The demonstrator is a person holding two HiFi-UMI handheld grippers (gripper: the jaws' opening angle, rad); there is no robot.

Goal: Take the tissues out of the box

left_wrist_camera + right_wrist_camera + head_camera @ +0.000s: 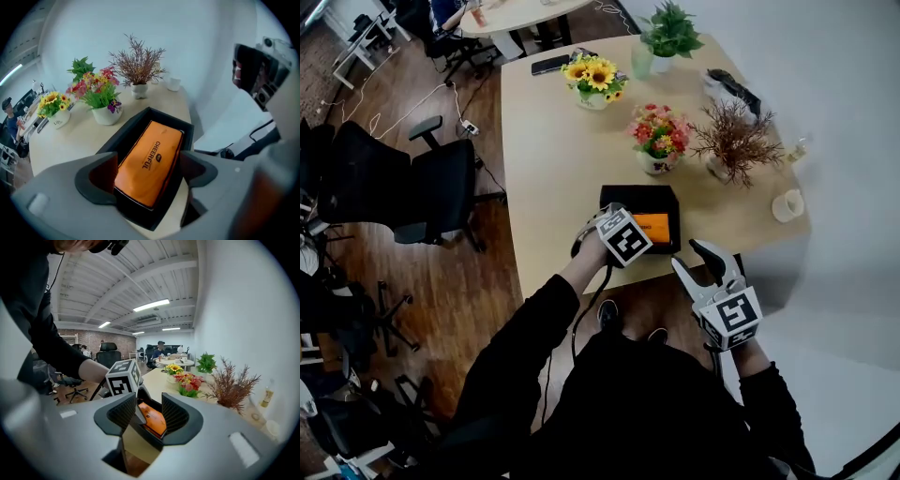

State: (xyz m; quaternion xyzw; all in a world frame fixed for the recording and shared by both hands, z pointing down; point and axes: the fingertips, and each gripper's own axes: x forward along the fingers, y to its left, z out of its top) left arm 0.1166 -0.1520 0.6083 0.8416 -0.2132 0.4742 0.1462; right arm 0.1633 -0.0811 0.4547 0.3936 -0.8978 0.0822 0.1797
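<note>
**Tissue pack in its box, both tongs spread**

The beige table (553, 141) carried the black box (639, 195), which sat close to the table edge nearest me. To the left of the box, down on the wooden floor, stood a black office chair (431, 183).

The box was open-topped. The orange tissue pack (654, 225) lay flat inside it, filling most of it, printed side up.

My left tongs (150, 165) hung over the near left end of the box. Their jaws were spread wide and stood astride that end, one beside each long wall, with the pack showing between them. I could not tell whether the pads pressed on the walls or only stood close to them.

My right tongs (694, 258) were to the near right of the box, off the table edge and apart from it. Their jaws gaped with nothing gripped; the box showed only at a distance through the gap.

Just beyond the box stood a white pot of pink and red flowers (659, 136). A pot of dry brown twigs (733, 141) stood beyond the box to the right. A pot of sunflowers (595, 80) was farther beyond the box, and a green plant (667, 33) farther again. Well to the right of the box sat a small white cup (787, 204).
</note>
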